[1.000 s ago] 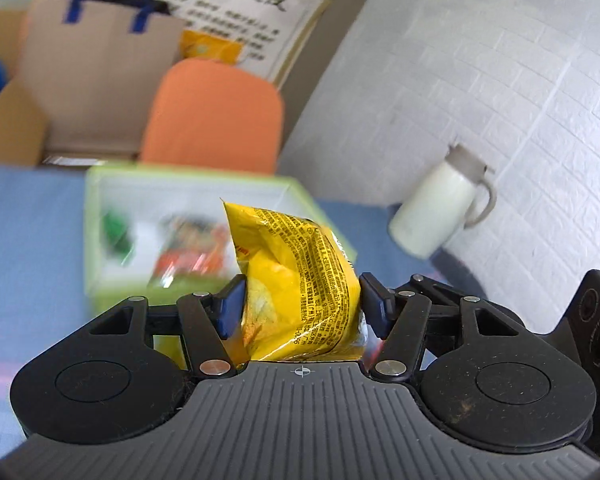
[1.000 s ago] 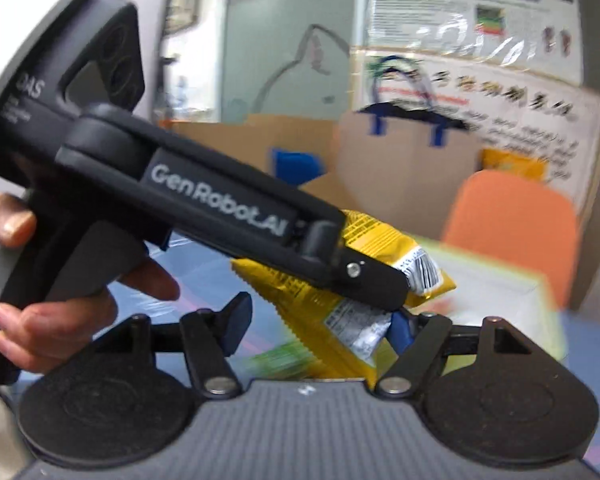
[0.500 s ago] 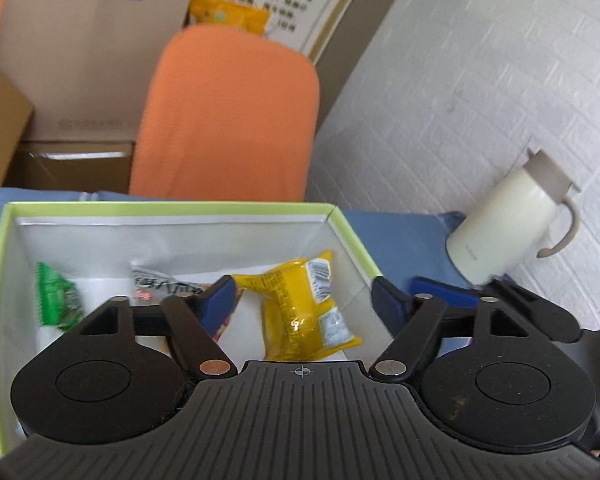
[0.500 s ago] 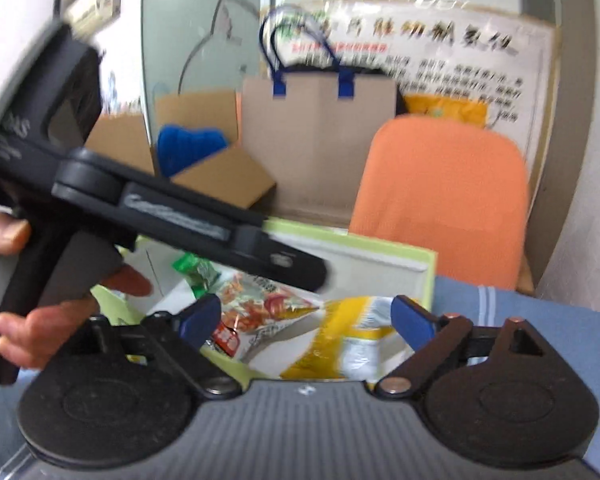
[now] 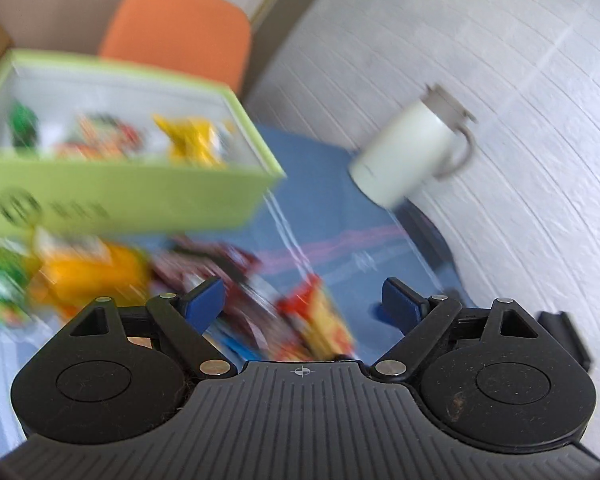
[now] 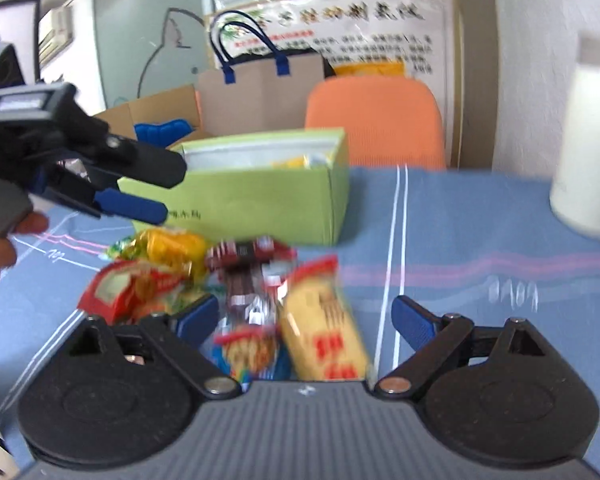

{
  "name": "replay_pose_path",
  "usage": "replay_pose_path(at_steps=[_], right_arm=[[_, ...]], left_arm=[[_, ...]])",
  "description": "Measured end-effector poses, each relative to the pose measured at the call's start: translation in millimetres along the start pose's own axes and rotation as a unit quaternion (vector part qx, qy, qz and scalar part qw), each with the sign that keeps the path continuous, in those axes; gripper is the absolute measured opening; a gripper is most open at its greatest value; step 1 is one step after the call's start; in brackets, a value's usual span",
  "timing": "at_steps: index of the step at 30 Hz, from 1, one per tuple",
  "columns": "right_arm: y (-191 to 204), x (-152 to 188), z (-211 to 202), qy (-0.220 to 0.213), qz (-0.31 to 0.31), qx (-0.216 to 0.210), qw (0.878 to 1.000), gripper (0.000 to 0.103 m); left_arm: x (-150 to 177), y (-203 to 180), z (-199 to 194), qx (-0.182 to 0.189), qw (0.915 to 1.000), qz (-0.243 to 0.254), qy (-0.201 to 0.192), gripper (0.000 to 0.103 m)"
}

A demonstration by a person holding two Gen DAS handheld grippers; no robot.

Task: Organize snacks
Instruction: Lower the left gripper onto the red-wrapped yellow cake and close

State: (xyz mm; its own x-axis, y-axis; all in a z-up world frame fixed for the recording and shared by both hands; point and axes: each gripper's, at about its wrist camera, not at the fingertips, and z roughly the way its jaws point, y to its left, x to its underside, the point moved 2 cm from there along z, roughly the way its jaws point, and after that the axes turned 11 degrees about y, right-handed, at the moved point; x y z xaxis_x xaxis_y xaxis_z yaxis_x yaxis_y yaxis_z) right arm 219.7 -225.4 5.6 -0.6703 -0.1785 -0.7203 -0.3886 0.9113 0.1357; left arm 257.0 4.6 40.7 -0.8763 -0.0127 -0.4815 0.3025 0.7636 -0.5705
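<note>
My right tool, spread and empty after just opening, has the yellow packet between its fingers, long axis along them, low centre; left tool spread, upper left.

Office: wall posters; orange chair; cardboard boxes.

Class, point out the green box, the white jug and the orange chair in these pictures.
green box point(image 6: 260, 204), right wrist view, front wall.
white jug point(image 5: 400, 152), left wrist view, body.
orange chair point(image 6: 374, 120), right wrist view, backrest.
</note>
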Motion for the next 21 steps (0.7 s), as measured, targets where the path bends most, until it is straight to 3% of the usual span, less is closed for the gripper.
replay_pose_path(at_steps=[5, 11, 14, 21], right_arm=[[-9.8, 3.9, 16.2, 0.015, 0.004, -0.010, 1.000, 0.093], [-9.3, 10.9, 30.8, 0.036, 0.013, -0.050, 0.998, 0.093], [-1.9, 20.4, 17.0, 0.025, 0.011, -0.065, 0.998, 0.093], [1.3, 50.7, -15.5, 0.001, 0.021, -0.023, 1.000, 0.093]], left_arm=[[5.1, -23.3, 38.7, -0.003, 0.9985, -0.022, 0.049, 0.071], [2.9, -33.5, 81.6, -0.008, 0.9940, -0.034, 0.103, 0.051], [7.4, -39.6, 92.5, -0.008, 0.9932, -0.026, 0.113, 0.048], [20.4, -66.9, 112.3, 0.003, 0.9900, 0.014, 0.140, 0.049]])
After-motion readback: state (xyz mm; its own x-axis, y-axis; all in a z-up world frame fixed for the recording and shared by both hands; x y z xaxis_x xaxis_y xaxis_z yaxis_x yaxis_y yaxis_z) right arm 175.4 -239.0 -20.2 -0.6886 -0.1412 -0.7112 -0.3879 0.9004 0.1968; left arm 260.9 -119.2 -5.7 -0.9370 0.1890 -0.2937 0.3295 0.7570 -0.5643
